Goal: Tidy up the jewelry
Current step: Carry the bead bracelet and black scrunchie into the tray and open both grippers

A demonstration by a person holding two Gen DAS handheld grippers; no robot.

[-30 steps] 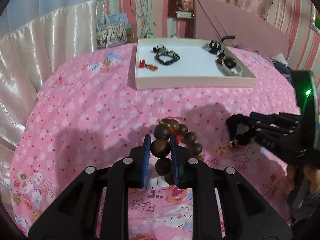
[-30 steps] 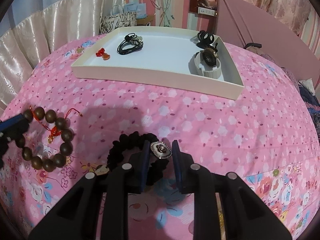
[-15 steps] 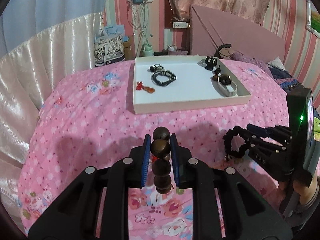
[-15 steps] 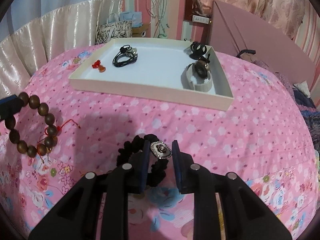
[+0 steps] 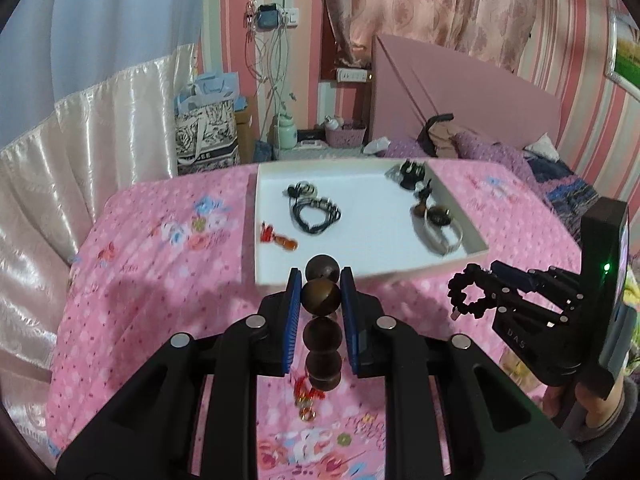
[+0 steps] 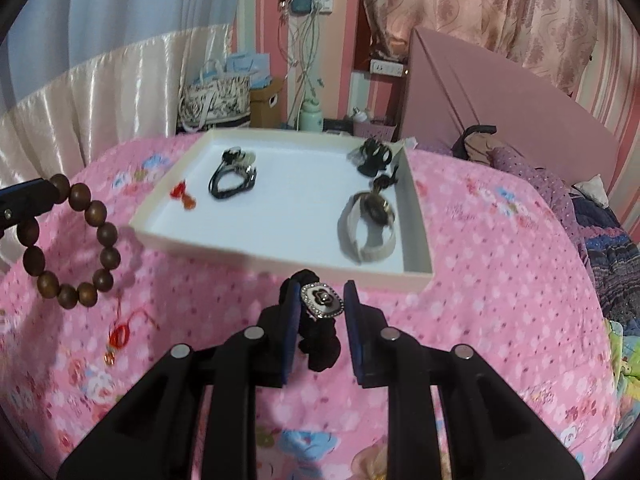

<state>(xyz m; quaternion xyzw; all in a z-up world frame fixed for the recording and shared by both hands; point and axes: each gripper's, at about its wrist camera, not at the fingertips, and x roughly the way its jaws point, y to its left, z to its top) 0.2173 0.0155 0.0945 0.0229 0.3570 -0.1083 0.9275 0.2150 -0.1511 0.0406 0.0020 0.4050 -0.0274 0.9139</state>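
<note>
Both tools have risen off the bed since the earlier frames, and each has carried its piece up with it; the tray now looks closer ahead. Nearest in the left wrist view, the left tool (image 5: 319, 306) is clamped on one bead of the bracelet (image 5: 322, 334), so the other beads hang in a string below it, over the bed (image 5: 160, 280), with a red tassel (image 5: 306, 394) dangling at the bottom. In the right wrist view, the right tool (image 6: 322, 320) holds the scrunchie (image 6: 318, 344) between its pads; a shiny charm (image 6: 322, 300) sits on top of it, just in front of the near wall of the tray (image 6: 280, 258).

Beyond both tools, the tray lies on the bed. Inside it, on the left, are a small red charm (image 6: 183, 196) and a black cord (image 6: 234, 180); on the right are a watch (image 6: 368, 224) and, behind it at the far corner, a dark clip (image 6: 372, 156).

I think the next move is to carry both pieces over the near wall. The bracelet is held by a single round bead, so it may slip out if the tool swings. Its hanging beads or tassel could also catch on the wall if the tool passes too low. A piece released over the right side could land on the watch.
</note>
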